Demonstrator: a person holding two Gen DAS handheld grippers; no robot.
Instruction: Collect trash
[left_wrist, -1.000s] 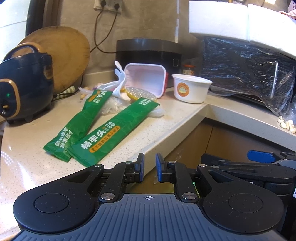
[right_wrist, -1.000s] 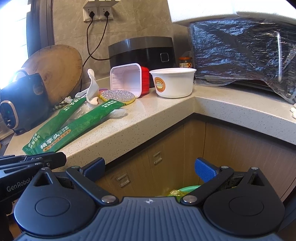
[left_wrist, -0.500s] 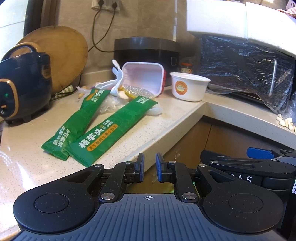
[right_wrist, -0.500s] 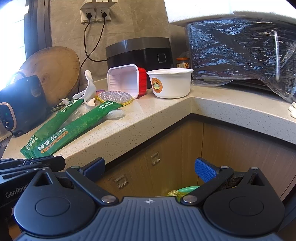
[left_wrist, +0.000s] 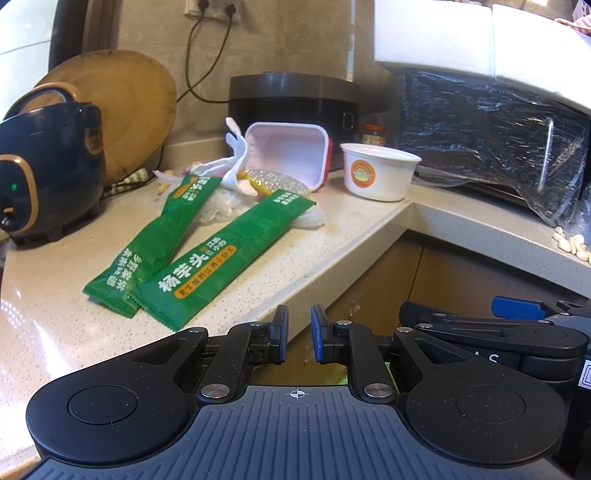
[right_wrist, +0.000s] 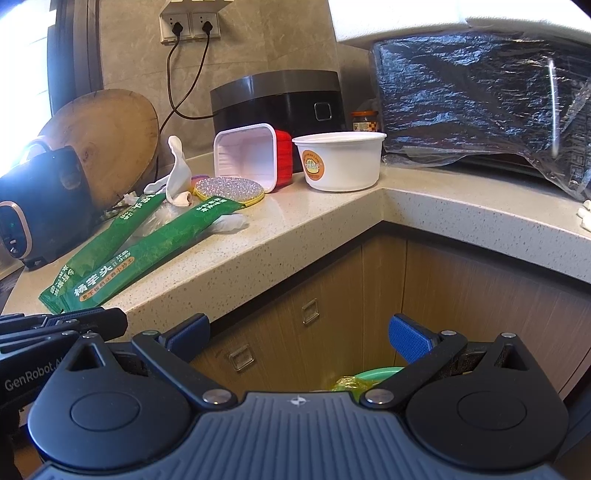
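Two green snack wrappers (left_wrist: 225, 254) (right_wrist: 147, 247) lie side by side on the stone counter near its front edge. Behind them sit a crumpled white glove (left_wrist: 236, 158), clear plastic film (left_wrist: 225, 206), a glittery round lid (right_wrist: 229, 189), a pink-and-red tray on its side (left_wrist: 288, 155) and a white paper bowl (left_wrist: 378, 171) (right_wrist: 341, 160). My left gripper (left_wrist: 298, 332) is nearly shut and empty, just before the counter edge. My right gripper (right_wrist: 299, 332) is open and empty, above a green bin with a yellow bag (right_wrist: 364, 380) on the floor.
A dark blue rice cooker (left_wrist: 44, 173) stands at the left, a round wooden board (left_wrist: 122, 107) behind it. A black cooker (right_wrist: 277, 99) and a plastic-covered oven (right_wrist: 480, 99) stand at the back. Garlic cloves (left_wrist: 570, 242) lie on the right counter. Cabinet fronts (right_wrist: 332, 295) are below.
Both grippers have drifted slightly back and down from the counter. The jaws have not changed; nothing on the counter has moved.
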